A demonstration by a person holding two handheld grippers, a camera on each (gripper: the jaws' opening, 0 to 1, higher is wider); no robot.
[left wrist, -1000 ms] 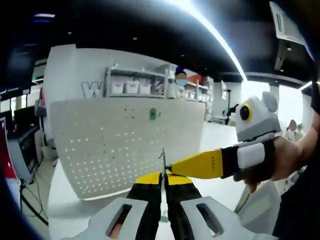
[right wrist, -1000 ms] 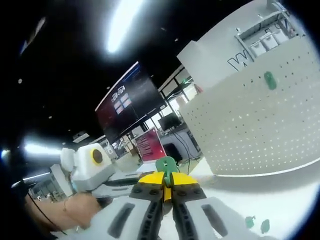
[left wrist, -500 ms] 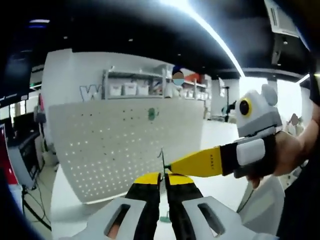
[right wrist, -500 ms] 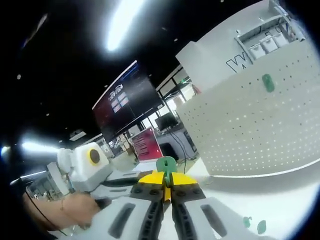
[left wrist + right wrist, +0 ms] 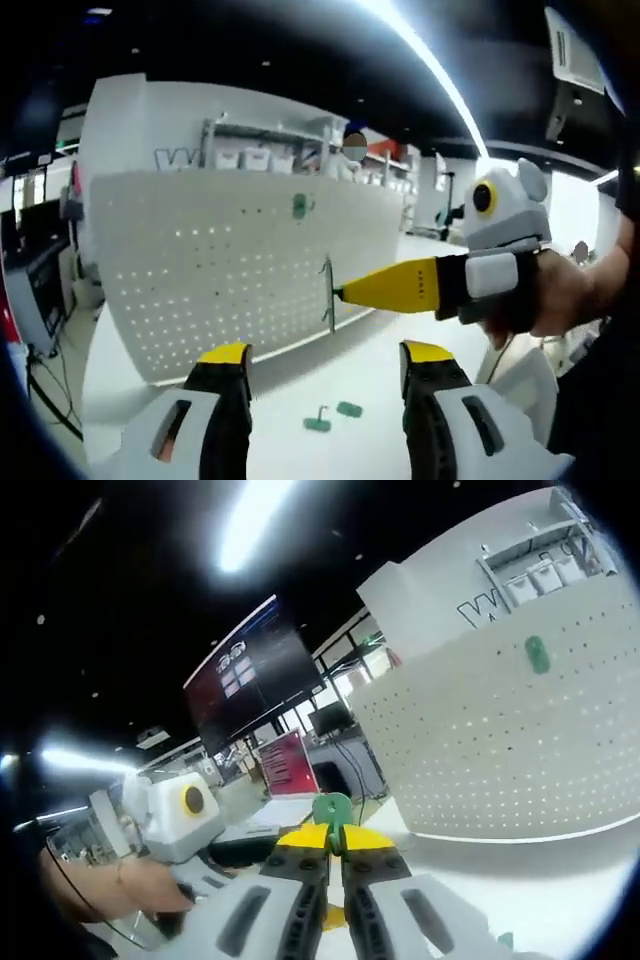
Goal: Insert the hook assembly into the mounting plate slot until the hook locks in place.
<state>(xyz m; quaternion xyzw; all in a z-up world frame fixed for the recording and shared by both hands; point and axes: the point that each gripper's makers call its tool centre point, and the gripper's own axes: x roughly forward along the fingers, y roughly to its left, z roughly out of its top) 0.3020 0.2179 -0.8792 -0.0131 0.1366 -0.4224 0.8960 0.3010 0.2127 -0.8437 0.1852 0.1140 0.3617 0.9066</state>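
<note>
The white perforated mounting plate (image 5: 230, 260) stands upright on the table, with one green hook (image 5: 300, 206) hanging on it. My left gripper (image 5: 327, 360) is open, nothing between its yellow-tipped jaws. From the right, my right gripper (image 5: 345, 293) reaches in, shut on the hook assembly (image 5: 328, 295), which shows edge-on as a thin upright piece in front of the plate. In the right gripper view, the right gripper (image 5: 335, 838) pinches the hook assembly's green rounded plate (image 5: 333, 808). The mounting plate (image 5: 500, 740) with its green hook (image 5: 538, 653) lies to the right.
Two green hook pieces (image 5: 318, 423) (image 5: 350, 409) lie on the white table (image 5: 280, 390) in front of the plate. A person's hand holds the left gripper (image 5: 185, 815). A shelf with bins (image 5: 260, 160) stands behind the plate, and screens (image 5: 250, 685) stand beyond the table.
My left gripper has opened and let go of the hook assembly, which stays in the right gripper. Both views shifted slightly with the hands.
</note>
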